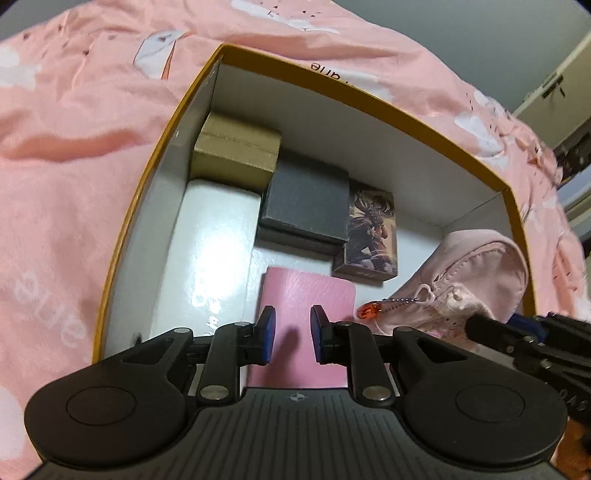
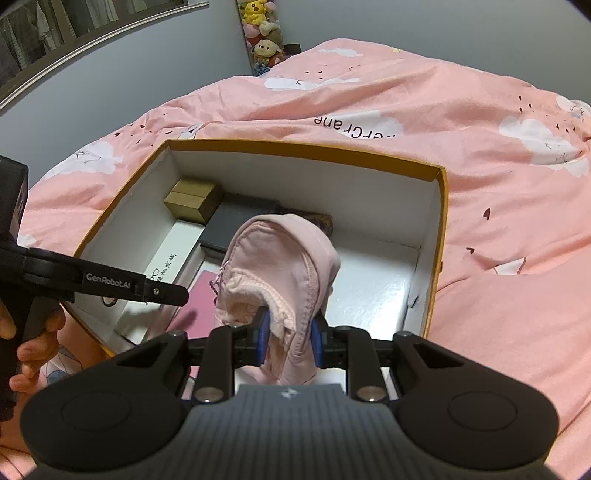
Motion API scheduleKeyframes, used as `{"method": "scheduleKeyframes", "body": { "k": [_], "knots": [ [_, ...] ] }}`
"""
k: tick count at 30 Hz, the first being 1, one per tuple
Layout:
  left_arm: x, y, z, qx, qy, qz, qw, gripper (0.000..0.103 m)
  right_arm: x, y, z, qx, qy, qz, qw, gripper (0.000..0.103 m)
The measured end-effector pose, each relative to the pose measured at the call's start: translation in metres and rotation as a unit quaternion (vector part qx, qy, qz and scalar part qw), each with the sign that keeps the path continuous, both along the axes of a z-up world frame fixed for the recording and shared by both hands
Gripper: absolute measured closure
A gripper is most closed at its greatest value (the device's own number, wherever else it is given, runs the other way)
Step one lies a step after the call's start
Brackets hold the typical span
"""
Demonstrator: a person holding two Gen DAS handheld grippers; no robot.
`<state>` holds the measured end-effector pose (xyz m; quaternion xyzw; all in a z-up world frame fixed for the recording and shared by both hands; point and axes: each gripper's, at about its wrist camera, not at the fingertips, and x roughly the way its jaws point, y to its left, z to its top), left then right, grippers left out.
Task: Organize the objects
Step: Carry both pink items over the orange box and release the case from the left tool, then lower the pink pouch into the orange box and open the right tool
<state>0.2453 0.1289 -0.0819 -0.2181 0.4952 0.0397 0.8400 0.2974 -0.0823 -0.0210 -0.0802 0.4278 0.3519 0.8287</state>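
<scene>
An open cardboard box with a yellow rim and white inside lies on the bed; it also shows in the right wrist view. Inside lie a tan box, a long white box, a dark grey box, a printed card box and a pink notebook. My left gripper is open and empty just above the notebook. My right gripper is shut on a pink fabric pouch and holds it over the box; its orange charm hangs on a bead chain.
A pink bedspread with white cloud prints surrounds the box. Plush toys stand by the grey wall behind. The right part of the box floor is bare white. A hand holds the left gripper at the box's left edge.
</scene>
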Motion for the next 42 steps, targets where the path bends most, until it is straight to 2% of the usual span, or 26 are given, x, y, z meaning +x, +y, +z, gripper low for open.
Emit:
{"method": "scheduleKeyframes", "body": {
  "k": [2,4,6,9,11,16,20,29,34,39,42],
  "knots": [
    [0.002,0.000,0.005,0.013,-0.010,-0.007,0.9998,0.081,0.001,0.000,0.001,0.002,0.006,0.003,1.000,0.079],
    [0.004,0.001,0.013,0.008,-0.024,-0.016,0.9995,0.081,0.001,0.001,0.004,0.004,0.012,0.012,1.000,0.079],
    [0.002,0.004,0.023,0.006,-0.045,-0.023,0.9987,0.072,0.001,0.005,0.007,0.008,0.021,0.028,0.999,0.079],
    [0.001,0.005,0.037,0.026,-0.068,-0.029,0.9969,0.060,0.004,0.016,0.009,0.016,0.050,0.055,0.997,0.079],
    [0.003,0.006,0.042,0.037,-0.075,-0.033,0.9960,0.058,0.009,0.027,0.008,0.016,0.077,0.070,0.995,0.078],
    [0.001,0.011,0.044,0.050,-0.079,-0.046,0.9946,0.056,0.023,0.052,-0.004,-0.001,0.128,0.099,0.987,0.078],
    [-0.003,0.009,0.045,0.080,-0.086,-0.063,0.9910,0.056,0.033,0.065,-0.016,-0.005,0.162,0.103,0.982,0.078],
    [-0.001,0.014,0.037,0.061,-0.078,-0.070,0.9926,0.056,0.052,0.074,-0.043,0.004,0.227,0.067,0.972,0.078],
    [0.000,0.011,0.036,0.077,-0.073,-0.082,0.9910,0.056,0.055,0.077,-0.052,0.026,0.240,0.064,0.968,0.078],
    [0.001,0.010,0.034,0.085,-0.071,-0.089,0.9898,0.056,0.055,0.082,-0.056,0.024,0.244,0.056,0.968,0.077],
    [0.000,0.009,0.034,0.088,-0.075,-0.090,0.9892,0.056,0.054,0.082,-0.055,0.023,0.238,0.054,0.970,0.067]
  ]
}}
